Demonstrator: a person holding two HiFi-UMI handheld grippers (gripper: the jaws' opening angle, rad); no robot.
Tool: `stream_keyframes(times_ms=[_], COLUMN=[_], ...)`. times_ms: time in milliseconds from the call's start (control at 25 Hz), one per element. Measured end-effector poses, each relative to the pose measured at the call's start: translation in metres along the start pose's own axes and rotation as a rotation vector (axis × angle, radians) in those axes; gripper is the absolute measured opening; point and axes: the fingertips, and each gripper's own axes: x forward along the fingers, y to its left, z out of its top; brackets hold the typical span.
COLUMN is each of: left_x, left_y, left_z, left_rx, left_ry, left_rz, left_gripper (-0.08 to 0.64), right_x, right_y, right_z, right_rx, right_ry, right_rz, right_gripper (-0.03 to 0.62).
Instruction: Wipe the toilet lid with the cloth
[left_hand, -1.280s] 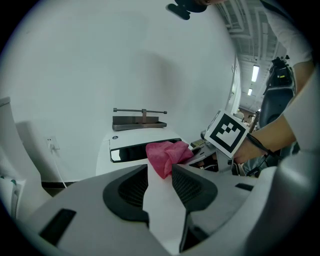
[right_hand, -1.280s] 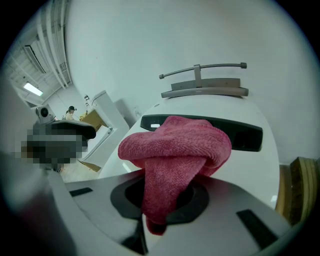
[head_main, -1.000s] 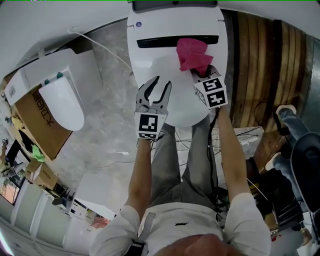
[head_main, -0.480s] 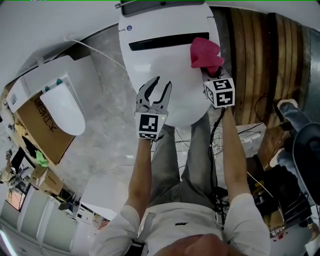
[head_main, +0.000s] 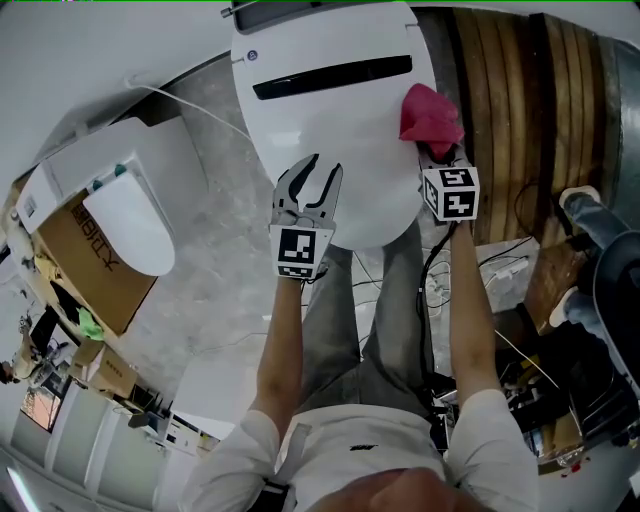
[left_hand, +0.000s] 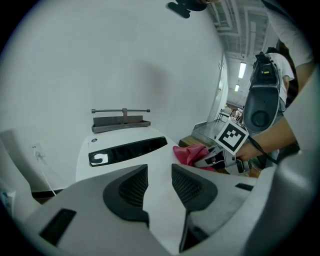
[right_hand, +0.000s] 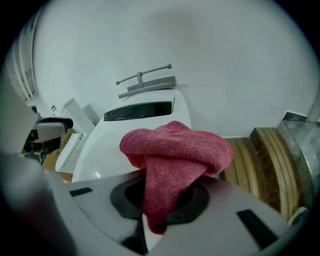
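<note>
Red cloth (head_main: 430, 115), clamped in my right gripper (head_main: 438, 152), wipes the toilet lid (head_main: 330, 110) at its right edge; left gripper (head_main: 318, 175) gapes empty; next I'd sweep leftward.

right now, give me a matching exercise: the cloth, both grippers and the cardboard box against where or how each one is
Column one:
1. cloth
2. left gripper
3. right gripper
4. cardboard box

Column two:
a. jaws apart, empty, over the front of the toilet lid
b. well off to the left of the lid
c. shut on the cloth
d. pink-red, bunched at the lid's right edge

Pairs: 1-d, 2-a, 3-c, 4-b
</note>
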Motion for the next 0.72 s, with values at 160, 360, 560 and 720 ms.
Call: stream_keyframes(times_ms=[160,360,560,720], left_x=[-0.007,-0.019,-0.033,-0.044], left_y=[-0.001,0.001,0.006,0.012], left_z=[-0.005,-0.014,-0.028,-0.038], left_rx=[0.009,0.007,-0.010,-0.026], left_ry=[0.001,0.002,0.005,0.007], left_rz=[-0.005,-0.003,0.010,0.026], left_gripper=[0.156,0.156,0.156,0.156], right_x=[-0.006,-0.009,-0.009,-0.009], right_y=[-0.002,0.004,0.017,0.033], right_z=[-0.014,-0.024,-0.032,-0.037], right_rx=[0.024,0.051,0.068,0.056], right_ry=[0.006,0.006,0.007,0.018], right_rz=[-0.031,-0.070,-0.084,-0.080], right_gripper=[0.064,0.064,0.064,0.064])
